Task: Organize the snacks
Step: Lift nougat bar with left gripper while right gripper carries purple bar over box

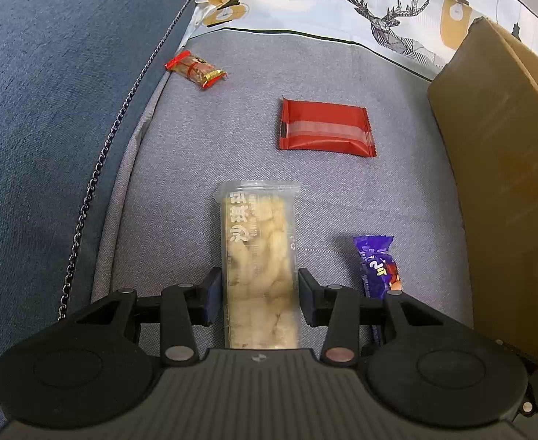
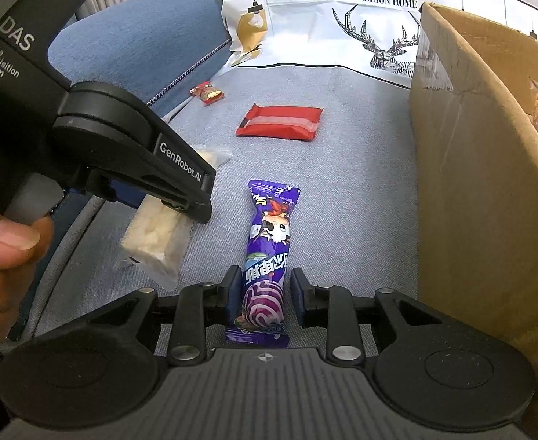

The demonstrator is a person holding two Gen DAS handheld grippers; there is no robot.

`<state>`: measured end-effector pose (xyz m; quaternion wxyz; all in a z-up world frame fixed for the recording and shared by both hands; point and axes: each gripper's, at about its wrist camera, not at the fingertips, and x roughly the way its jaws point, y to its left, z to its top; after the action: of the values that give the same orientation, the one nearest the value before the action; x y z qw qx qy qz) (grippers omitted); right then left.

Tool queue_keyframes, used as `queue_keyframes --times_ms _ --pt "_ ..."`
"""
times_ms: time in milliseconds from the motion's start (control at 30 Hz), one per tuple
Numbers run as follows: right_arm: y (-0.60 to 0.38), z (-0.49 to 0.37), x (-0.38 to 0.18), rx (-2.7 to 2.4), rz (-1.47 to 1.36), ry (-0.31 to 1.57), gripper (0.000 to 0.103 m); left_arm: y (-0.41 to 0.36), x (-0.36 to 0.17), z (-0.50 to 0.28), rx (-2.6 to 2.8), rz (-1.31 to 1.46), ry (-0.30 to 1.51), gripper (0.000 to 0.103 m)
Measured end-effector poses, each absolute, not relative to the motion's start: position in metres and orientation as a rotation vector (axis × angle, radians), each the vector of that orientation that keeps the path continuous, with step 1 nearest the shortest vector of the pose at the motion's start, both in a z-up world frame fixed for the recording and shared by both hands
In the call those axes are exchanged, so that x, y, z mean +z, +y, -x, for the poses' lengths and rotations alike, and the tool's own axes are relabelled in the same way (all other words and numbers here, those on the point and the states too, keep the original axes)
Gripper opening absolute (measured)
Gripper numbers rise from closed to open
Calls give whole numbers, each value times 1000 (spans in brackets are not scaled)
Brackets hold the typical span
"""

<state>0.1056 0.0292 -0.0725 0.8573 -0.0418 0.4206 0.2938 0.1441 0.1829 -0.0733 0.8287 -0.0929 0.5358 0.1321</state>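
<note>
My left gripper [image 1: 257,297] is open, one finger on each side of a clear-wrapped pale rice-crisp bar [image 1: 258,256] lying on the grey sofa cushion [image 1: 203,139]; small gaps show beside the bar. My right gripper [image 2: 263,295] is open around the lower half of a purple candy packet [image 2: 267,253], its left pad close to the wrapper. The purple packet also shows in the left wrist view [image 1: 377,266]. The left gripper body [image 2: 96,135] and the rice-crisp bar [image 2: 155,238] show in the right wrist view. A red flat packet [image 1: 326,128] [image 2: 280,123] and a small red-gold snack [image 1: 195,69] [image 2: 206,92] lie farther off.
An open cardboard box [image 2: 478,168] [image 1: 504,154] stands at the right, with snacks inside it. A white deer-print pillow [image 1: 379,3] lies at the back. The blue sofa armrest [image 1: 48,110] rises at the left.
</note>
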Motion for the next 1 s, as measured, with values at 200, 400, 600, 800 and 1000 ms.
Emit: queue_keyframes --times_ms 200,400,600,800,1000 --pt "30 -106 -72 623 99 879 25 180 -74 -145 276 173 1136 45" --pt "29 -106 -71 617 95 870 24 180 -74 -145 276 172 1133 41" --pt "30 -105 -71 619 92 871 24 180 -74 -144 276 173 1132 41" --pt "27 -103 -68 628 86 845 24 177 -62 -141 239 209 1073 40" --pt "22 -91 -63 649 99 808 24 173 -41 -125 220 255 973 40"
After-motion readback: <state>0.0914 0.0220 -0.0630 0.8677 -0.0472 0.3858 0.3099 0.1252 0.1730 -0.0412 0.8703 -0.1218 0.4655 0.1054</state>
